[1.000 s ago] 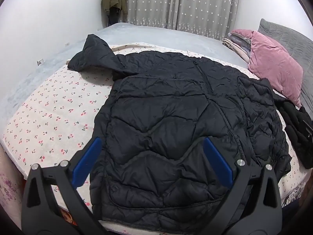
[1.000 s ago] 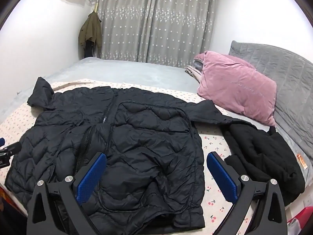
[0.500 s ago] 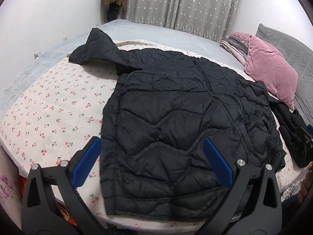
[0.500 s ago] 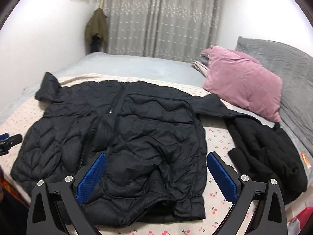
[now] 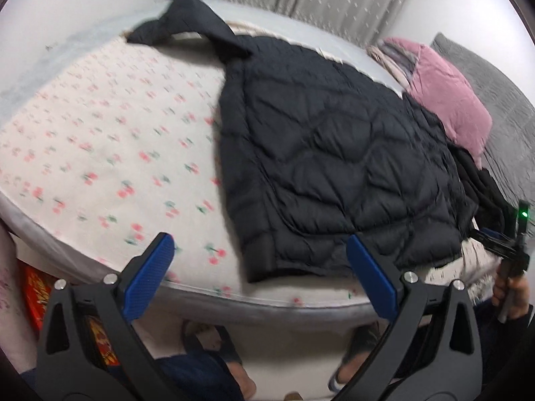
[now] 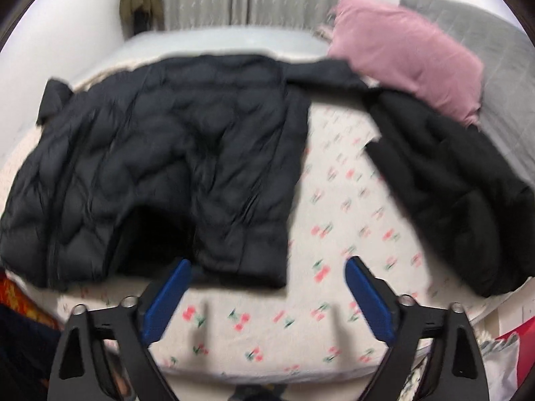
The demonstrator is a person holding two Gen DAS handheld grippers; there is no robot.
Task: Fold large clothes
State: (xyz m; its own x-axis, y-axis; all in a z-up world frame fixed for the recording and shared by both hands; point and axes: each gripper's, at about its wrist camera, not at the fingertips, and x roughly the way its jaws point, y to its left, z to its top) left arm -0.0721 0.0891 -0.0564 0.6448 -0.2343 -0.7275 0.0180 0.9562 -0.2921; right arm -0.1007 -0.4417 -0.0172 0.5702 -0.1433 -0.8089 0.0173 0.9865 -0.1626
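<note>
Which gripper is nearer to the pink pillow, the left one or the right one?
Right. The right gripper hangs over the bed's near edge, with the pink pillow ahead to its right. The left gripper is further left, the quilted jacket between.

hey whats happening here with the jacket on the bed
A person holds a gripper in each hand over a bed with a cherry-print sheet. A black quilted jacket lies spread flat on it, unfolded. The left gripper and right gripper are both open near the jacket's hem, gripping nothing. A second black garment and a pink pillow lie to the right.
</note>
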